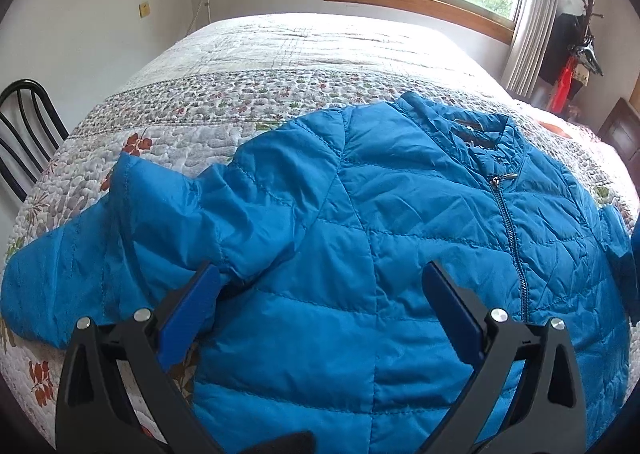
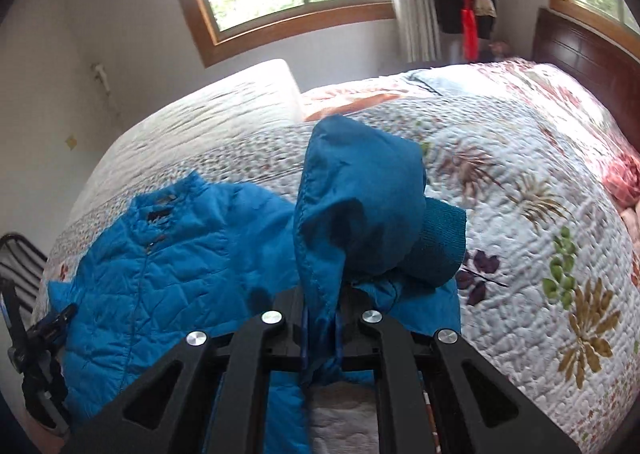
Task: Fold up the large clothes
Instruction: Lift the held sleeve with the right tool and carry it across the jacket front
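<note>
Blue quilted jacket (image 1: 400, 222) lies front-up, zipped, on the floral quilt (image 1: 240, 94). Left gripper (image 1: 320, 306) hovers over its lower front, fingers wide apart, nothing between them. Right gripper (image 2: 320, 330) fingers pinched on the sleeve (image 2: 360, 206), cuff bunched just past the fingertips, lifted off the quilt.

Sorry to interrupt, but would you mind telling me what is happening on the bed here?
A person with a handheld gripper in each hand is folding a blue quilted jacket spread zipper-up on the floral quilt. The right gripper is shut on a sleeve and holds it lifted off the quilt, knit cuff dangling. The left gripper is open above the jacket near the other sleeve, gripping nothing.
</note>
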Demonstrator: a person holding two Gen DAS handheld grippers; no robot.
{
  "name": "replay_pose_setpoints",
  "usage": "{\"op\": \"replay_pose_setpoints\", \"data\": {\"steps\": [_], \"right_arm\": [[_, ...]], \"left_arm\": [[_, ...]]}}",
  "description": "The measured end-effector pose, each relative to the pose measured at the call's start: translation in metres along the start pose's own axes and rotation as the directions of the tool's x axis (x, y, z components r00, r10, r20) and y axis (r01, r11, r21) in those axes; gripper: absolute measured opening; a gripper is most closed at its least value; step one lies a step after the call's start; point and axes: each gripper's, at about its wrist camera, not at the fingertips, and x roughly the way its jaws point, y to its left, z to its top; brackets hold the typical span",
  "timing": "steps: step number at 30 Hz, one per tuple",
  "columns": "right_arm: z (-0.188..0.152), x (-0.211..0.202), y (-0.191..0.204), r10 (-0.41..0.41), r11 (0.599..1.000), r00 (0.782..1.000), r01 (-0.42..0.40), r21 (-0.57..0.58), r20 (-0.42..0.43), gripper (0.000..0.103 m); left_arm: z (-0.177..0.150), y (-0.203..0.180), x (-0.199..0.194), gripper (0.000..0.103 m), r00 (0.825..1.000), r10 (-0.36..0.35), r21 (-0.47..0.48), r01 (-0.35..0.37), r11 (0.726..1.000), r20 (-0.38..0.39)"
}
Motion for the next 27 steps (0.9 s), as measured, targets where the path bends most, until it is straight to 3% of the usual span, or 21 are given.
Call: {"op": "replay_pose_setpoints", "data": {"steps": [8,12,23,27], "right_arm": [[-0.017,0.028,0.107,0.077,0.96,0.995,-0.09,-0.264,-0.057,0.009],[-0.027,0.042,0.141,0.083,0.932,0.992,-0.111,-0.345,-0.094,0.009],[-0.05,0.091,0.158,0.069,0.917,0.969,-0.155,-0.369,-0.237,0.013],[-0.055,0.098,0.161,0.082,0.91,0.96,-0.182,-0.371,-0.269,0.024]], "left_arm": [[0.0,0.006,0.004,0.1,1.0,0.008,-0.004,-0.008,1.0,0.002],[0.001,0.009,0.007,0.1,1.0,0.015,-0.015,-0.015,1.0,-0.006],[0.003,0.01,0.01,0.1,1.0,0.029,-0.016,-0.029,0.999,-0.005],[0.002,0.009,0.011,0.1,1.0,0.03,-0.012,-0.03,0.999,-0.005]]}}
